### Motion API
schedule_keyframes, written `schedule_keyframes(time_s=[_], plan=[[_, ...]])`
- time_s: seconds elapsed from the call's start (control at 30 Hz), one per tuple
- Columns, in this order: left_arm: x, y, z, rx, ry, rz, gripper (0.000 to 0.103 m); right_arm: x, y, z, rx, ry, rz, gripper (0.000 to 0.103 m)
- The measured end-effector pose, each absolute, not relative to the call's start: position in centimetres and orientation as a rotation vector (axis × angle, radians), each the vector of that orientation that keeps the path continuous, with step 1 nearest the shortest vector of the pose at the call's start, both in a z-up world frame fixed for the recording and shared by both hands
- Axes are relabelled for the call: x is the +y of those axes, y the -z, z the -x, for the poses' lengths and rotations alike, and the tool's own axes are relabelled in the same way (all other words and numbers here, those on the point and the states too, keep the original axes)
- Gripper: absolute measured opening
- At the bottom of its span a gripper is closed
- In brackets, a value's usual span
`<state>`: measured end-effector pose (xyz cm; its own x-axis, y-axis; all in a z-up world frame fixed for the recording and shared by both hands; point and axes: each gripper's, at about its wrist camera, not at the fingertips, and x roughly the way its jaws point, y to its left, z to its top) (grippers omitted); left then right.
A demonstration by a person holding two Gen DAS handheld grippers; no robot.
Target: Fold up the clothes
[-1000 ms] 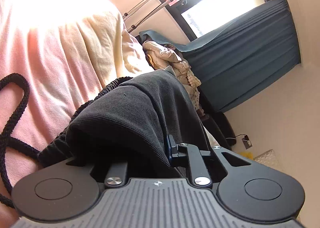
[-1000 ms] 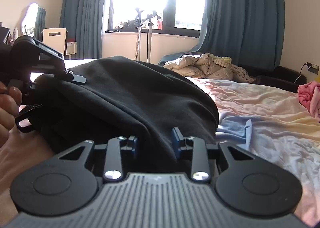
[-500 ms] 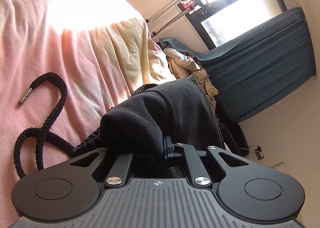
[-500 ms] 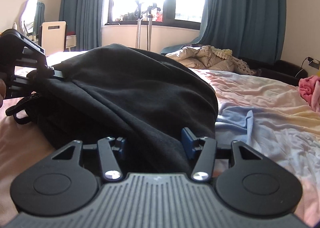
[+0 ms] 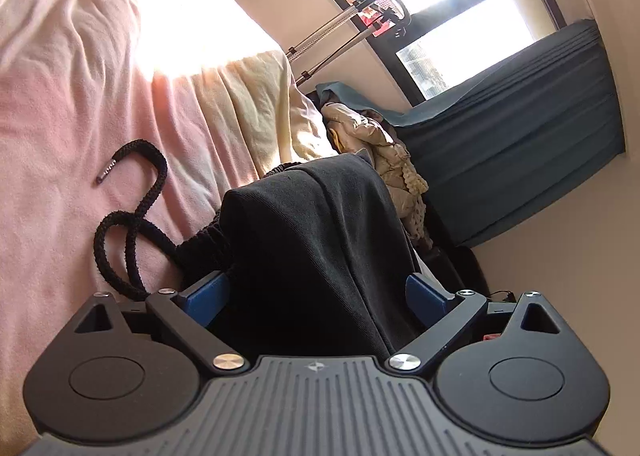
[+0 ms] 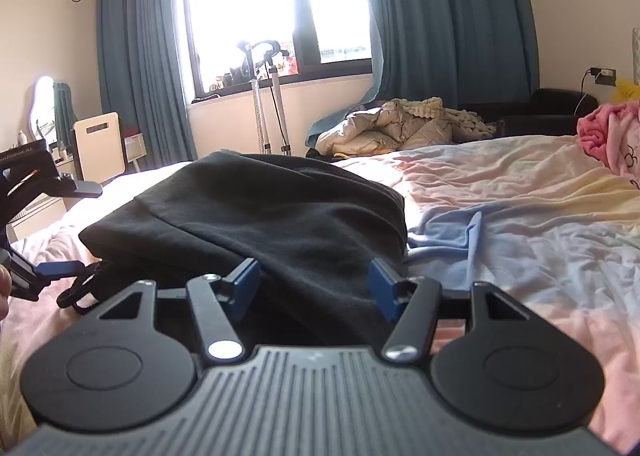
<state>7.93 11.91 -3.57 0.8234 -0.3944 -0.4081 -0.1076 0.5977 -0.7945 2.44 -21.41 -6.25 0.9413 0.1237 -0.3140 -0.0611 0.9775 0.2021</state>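
Note:
A folded black garment point(image 5: 320, 240) lies on the pink bed sheet point(image 5: 60, 128), with its black drawstring point(image 5: 132, 224) curled on the sheet to the left. My left gripper point(image 5: 316, 292) has its jaws opening wide; the cloth sits between the blue pads point(image 5: 208, 296) without being pinched. In the right wrist view the same garment point(image 6: 260, 208) lies in front of my right gripper point(image 6: 316, 280). Its jaws are opening too, with the near fold loose between them. My left gripper point(image 6: 68, 228) shows at that view's left edge, its fingers spread by the drawstring end.
The pastel sheet point(image 6: 520, 216) spreads out to the right of the garment. A pink cloth point(image 6: 608, 132) lies at the far right. A beige quilted jacket point(image 6: 392, 128) is heaped beyond the bed's far edge, before blue curtains point(image 6: 448, 24) and a metal stand point(image 6: 268, 112).
Both grippers were shut on the black garment's folds and have let go, the left springing wide. Both have drawn back a little, and more of the drawstring shows.

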Motion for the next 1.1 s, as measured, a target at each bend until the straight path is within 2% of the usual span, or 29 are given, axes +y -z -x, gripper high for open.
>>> schedule_keyframes(time_s=[0.17,0.37,0.57,0.7,0.93,1.1], plan=[[12.3,6.4,-8.4,0.724,0.22,1.112,0.102,-23.7,6.2,-1.8,0.323,-0.076,-0.371,0.064],[11.4,8.7,-9.4,0.809,0.189,1.183,0.103,-24.7,6.9,-2.2,0.338,-0.063,-0.468,0.064],[10.9,9.3,-10.6,0.722,0.166,1.225,0.103,-25.4,7.8,-3.0,0.35,-0.052,-0.558,0.064],[10.8,10.3,-12.0,0.731,0.157,1.276,0.103,-26.3,8.8,-3.7,0.368,-0.039,-0.638,0.064],[7.9,10.3,-13.4,0.763,0.233,1.185,0.103,-27.7,10.9,-5.3,0.398,-0.005,-0.794,0.064],[8.6,11.5,-15.4,0.71,0.213,1.307,0.103,-27.7,11.6,-5.8,0.411,-0.005,-0.811,0.065]])
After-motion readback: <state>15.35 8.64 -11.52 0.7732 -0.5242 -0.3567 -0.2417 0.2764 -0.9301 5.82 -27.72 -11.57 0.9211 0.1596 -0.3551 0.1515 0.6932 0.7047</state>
